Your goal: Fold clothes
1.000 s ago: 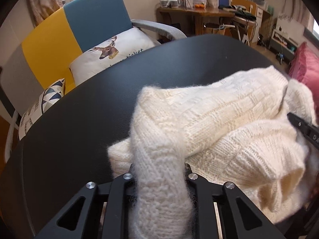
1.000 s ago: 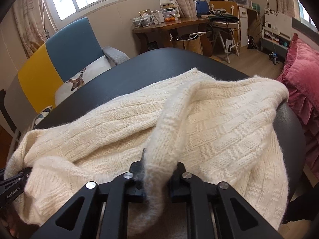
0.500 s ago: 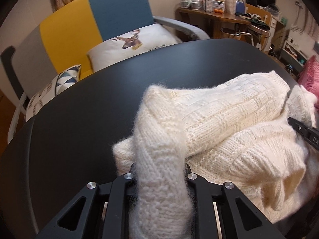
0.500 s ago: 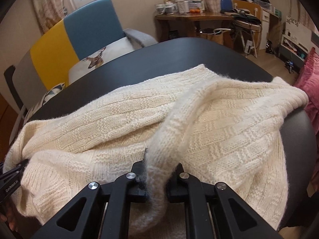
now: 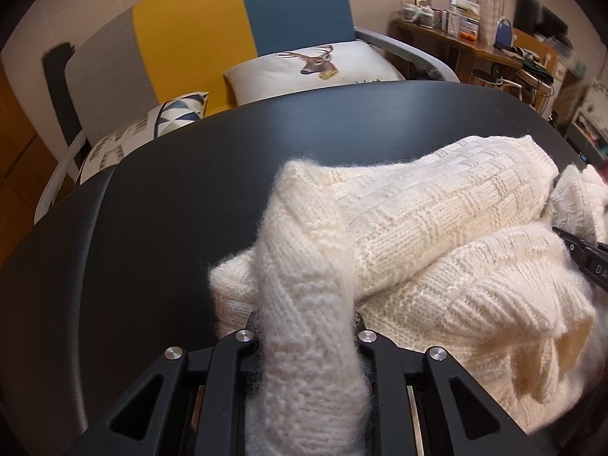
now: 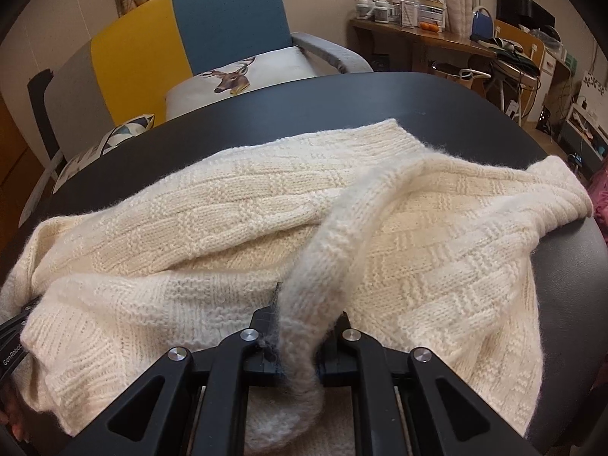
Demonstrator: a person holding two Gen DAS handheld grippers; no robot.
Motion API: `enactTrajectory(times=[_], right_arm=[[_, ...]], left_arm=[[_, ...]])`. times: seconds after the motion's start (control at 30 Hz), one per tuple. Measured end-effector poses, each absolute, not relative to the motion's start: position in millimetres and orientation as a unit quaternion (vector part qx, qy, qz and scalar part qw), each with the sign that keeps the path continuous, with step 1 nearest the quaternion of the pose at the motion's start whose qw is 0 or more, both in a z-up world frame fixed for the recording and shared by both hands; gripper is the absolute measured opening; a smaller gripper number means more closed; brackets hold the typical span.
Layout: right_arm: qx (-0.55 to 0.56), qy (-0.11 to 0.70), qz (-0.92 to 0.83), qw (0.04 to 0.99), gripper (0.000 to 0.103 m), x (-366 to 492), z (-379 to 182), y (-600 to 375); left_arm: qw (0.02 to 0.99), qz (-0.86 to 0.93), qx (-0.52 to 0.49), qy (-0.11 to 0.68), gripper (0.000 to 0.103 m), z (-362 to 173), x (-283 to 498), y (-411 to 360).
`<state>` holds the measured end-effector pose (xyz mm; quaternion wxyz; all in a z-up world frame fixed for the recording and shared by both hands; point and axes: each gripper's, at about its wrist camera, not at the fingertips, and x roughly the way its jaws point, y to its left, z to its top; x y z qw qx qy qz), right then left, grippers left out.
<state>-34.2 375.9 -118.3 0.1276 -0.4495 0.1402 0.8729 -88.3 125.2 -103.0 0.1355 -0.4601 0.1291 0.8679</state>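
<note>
A cream knitted sweater (image 5: pixel 437 235) (image 6: pixel 243 205) lies bunched across a black round table (image 5: pixel 159 228) (image 6: pixel 437 95). My left gripper (image 5: pixel 306 323) is shut on a thick fold of the sweater's edge, which rises between its jaws. In the right wrist view my right gripper (image 6: pixel 302 323) is shut on another fold of the same sweater, pulled up as a ridge. The right gripper's black tip (image 5: pixel 585 254) shows at the right edge of the left wrist view. The left gripper's tip (image 6: pixel 15 326) shows at the left edge of the right wrist view.
Behind the table stands a grey, yellow and blue sofa (image 5: pixel 212 26) (image 6: pixel 212 19) with a deer-print cushion (image 5: pixel 315 64) (image 6: pixel 235 79) and a triangle-print cushion (image 5: pixel 152 129). A cluttered wooden desk (image 6: pixel 429 34) is at the back right. A pink cushion (image 6: pixel 602 193) lies at the right edge.
Both grippers, still clamped on the sweater, have slid sideways along the table and rolled; the sofa now sits more centrally in both views, and the sweater has shifted along with them.
</note>
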Motion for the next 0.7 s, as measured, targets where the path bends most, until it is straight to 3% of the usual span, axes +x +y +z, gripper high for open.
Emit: enactTrajectory(times=[0.7], right_arm=[[-0.468, 0.095, 0.878, 0.041, 0.011, -87, -114, 264]], left_arm=[[0.055, 0.881, -0.463, 0.08, 0.02, -91, -88, 9]])
